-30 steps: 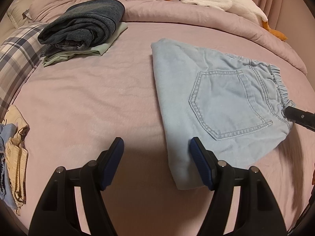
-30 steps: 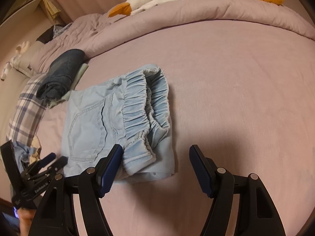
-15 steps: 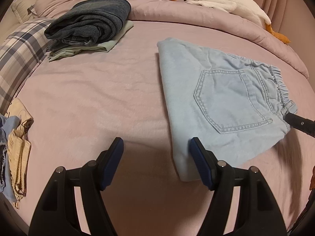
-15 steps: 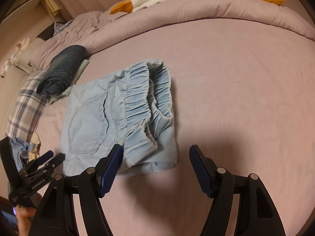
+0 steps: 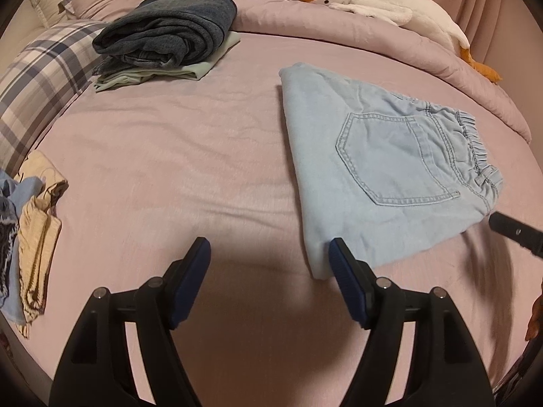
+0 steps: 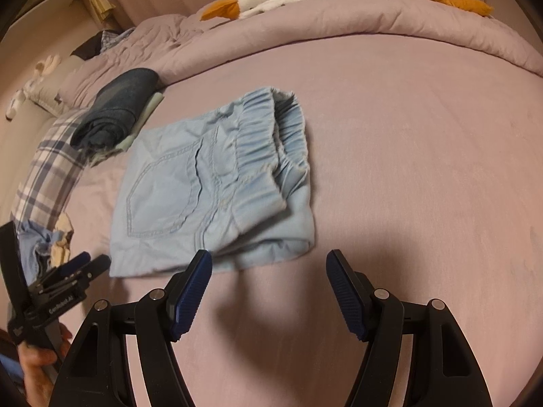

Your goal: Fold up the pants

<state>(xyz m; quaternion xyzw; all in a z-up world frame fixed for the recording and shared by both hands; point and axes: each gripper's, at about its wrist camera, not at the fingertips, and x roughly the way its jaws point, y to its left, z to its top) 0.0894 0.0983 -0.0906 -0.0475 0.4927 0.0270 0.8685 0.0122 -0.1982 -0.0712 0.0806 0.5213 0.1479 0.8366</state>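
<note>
pants [image 5: 383, 169]: folded, flat on bed [image 5: 169, 156]
left gripper [image 5: 269, 264]: jaws spread, holding nothing
right gripper [image 6: 268, 278]: jaws spread; 3 o'clock in left view, mostly cut off

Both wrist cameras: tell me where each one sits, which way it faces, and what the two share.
Left wrist: on the left gripper, low over the bed, facing the folded blue pants from their folded side; its open fingers show, plus the other gripper's tip at right.
Right wrist: on the right gripper, facing the pants' waistband end; its open fingers, the left gripper and a hand show.
Shared: pants, dark folded pile, toy goose.
</note>
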